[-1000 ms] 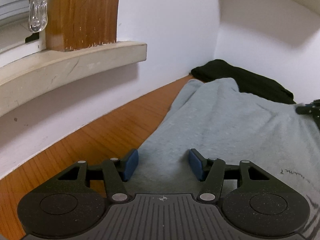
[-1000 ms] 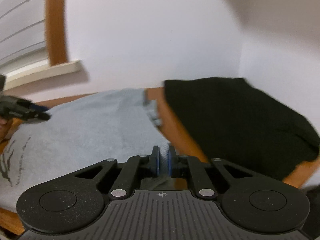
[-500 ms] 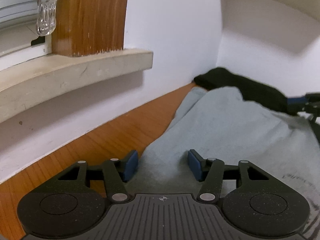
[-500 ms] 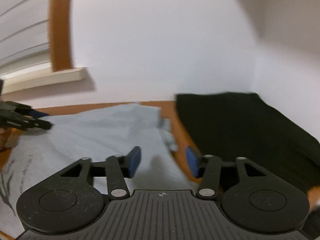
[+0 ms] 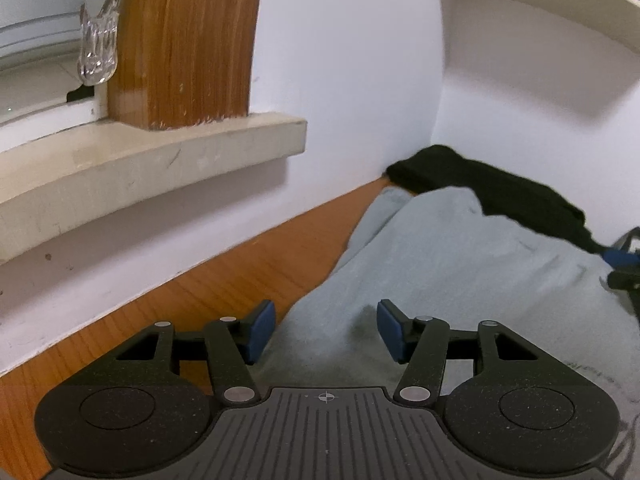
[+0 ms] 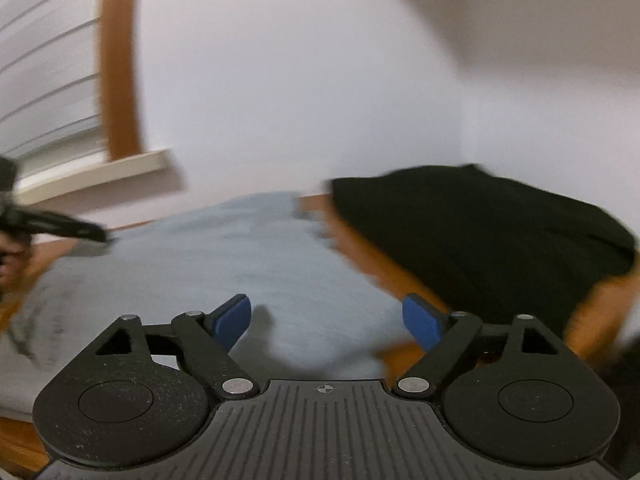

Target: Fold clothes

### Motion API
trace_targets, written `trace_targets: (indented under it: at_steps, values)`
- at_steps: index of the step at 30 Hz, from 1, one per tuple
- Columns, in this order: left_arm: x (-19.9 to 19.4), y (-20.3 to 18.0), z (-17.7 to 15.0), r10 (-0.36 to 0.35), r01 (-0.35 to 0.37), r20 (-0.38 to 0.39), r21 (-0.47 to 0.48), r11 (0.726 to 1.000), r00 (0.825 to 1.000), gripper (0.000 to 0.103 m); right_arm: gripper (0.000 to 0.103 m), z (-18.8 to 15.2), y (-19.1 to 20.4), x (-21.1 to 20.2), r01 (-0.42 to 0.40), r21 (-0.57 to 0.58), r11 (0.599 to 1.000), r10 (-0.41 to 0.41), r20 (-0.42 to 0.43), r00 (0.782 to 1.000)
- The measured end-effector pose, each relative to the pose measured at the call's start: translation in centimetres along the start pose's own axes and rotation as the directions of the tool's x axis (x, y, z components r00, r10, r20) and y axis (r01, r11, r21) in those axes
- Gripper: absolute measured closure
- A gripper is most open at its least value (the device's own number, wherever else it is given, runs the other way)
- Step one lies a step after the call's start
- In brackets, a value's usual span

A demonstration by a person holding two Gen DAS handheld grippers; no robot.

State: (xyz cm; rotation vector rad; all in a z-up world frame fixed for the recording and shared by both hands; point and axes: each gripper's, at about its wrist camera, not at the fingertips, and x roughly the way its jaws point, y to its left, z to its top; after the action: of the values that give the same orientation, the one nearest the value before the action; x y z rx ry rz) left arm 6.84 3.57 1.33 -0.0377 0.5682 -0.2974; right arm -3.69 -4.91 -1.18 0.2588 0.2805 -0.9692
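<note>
A light grey garment (image 5: 460,264) lies spread on the wooden tabletop (image 5: 224,288), with a dark print near its right side. A black garment (image 5: 500,192) sits behind it in the wall corner. My left gripper (image 5: 326,330) is open over the grey garment's left edge, cloth lying between its blue pads without being pinched. In the right wrist view, my right gripper (image 6: 328,320) hovers over the grey garment (image 6: 240,248) near its right edge, jaws opening and gripping nothing. The black garment (image 6: 480,232) lies to its right. This view is blurred.
A cream window sill (image 5: 152,160) with a wooden frame post (image 5: 180,40) and a clear clip (image 5: 98,40) juts over the table's left side. White walls close the back and right. A hand (image 6: 12,264) shows at the left edge of the right wrist view.
The right gripper went from shut on the grey garment's edge to wide open, letting the cloth drop flat, and shifted over it. The left gripper stayed open in place.
</note>
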Motion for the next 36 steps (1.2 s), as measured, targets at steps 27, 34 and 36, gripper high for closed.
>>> trace_targets:
  at_steps: [27,34,36]
  values:
    - [20.7,-7.1,11.2,-0.477,0.533,-0.305,0.133,0.835,0.824,0.042,0.031,-0.9,2.6,0.2,0.063,0.180,0.982,-0.055,-0.047,0.997]
    - [20.7,-6.9,10.9,-0.508,0.553,-0.254,0.153,0.819,0.823,0.073,0.044,-0.5,1.9,1.2,0.051,0.187,0.981,-0.044,-0.039,0.998]
    - [20.5,-7.0,11.0,-0.506,0.546,-0.236,0.154,0.824,0.830,0.083,0.061,-0.4,1.9,1.3,0.046,0.175,0.984,-0.042,-0.026,0.999]
